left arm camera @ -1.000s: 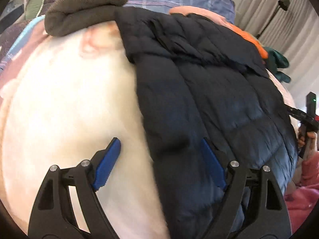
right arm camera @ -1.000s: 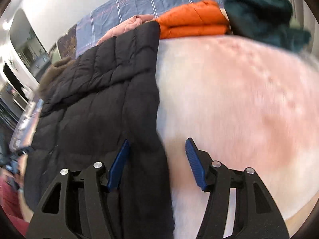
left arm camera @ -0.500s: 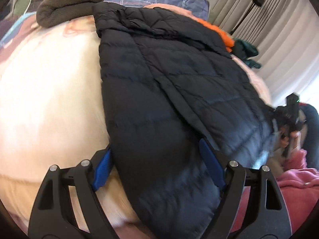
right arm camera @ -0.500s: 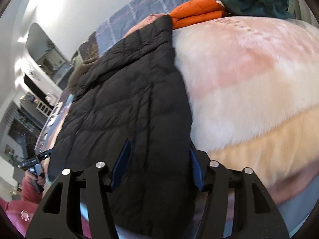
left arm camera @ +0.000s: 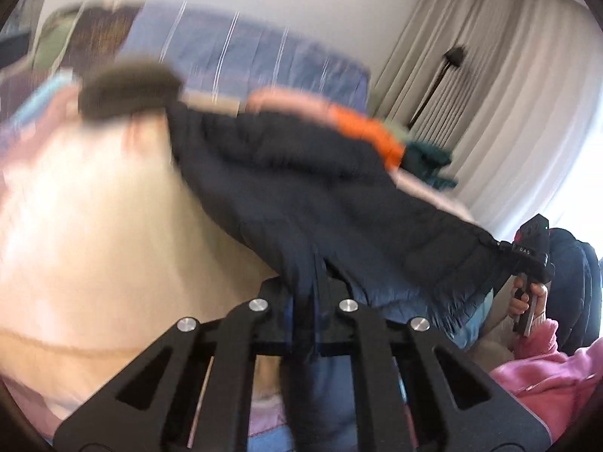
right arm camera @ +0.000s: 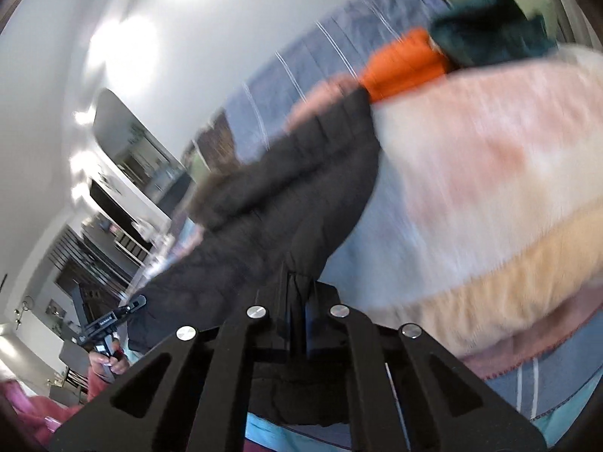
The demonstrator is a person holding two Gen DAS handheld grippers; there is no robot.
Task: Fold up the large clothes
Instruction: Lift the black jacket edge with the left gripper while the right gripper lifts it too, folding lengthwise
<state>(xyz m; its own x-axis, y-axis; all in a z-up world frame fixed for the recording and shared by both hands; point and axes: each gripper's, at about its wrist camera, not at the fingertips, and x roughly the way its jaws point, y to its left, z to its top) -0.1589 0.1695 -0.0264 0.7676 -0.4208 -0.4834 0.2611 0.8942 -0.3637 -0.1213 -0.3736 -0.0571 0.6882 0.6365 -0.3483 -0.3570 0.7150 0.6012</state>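
Both grippers have just been closing, fabric between the pads in each view. Left gripper [left arm camera: 314, 293] is pinched on the near hem of the dark puffer jacket [left arm camera: 320, 196]; right gripper [right arm camera: 297, 293] is pinched on the same hem at the other corner.

Jacket runs away from both toward 12 o'clock, long axis near to far. Hem end is raised off the fuzzy blanket [left arm camera: 94, 226]; collar end still lies on it.

From the left view, the right gripper sits at 3 o'clock, hem stretched between the two. Neither hand is nearer the collar, so it looks like a symmetric lift.

Beyond the collar, at 12 to 1 o'clock: orange folded garment [right arm camera: 403, 64], then teal one [right arm camera: 490, 26]. Judgement: next move carries the hem forward over the collar; keep short of that stack.

Frames are motion-blurred, so pad contact detail is soft.
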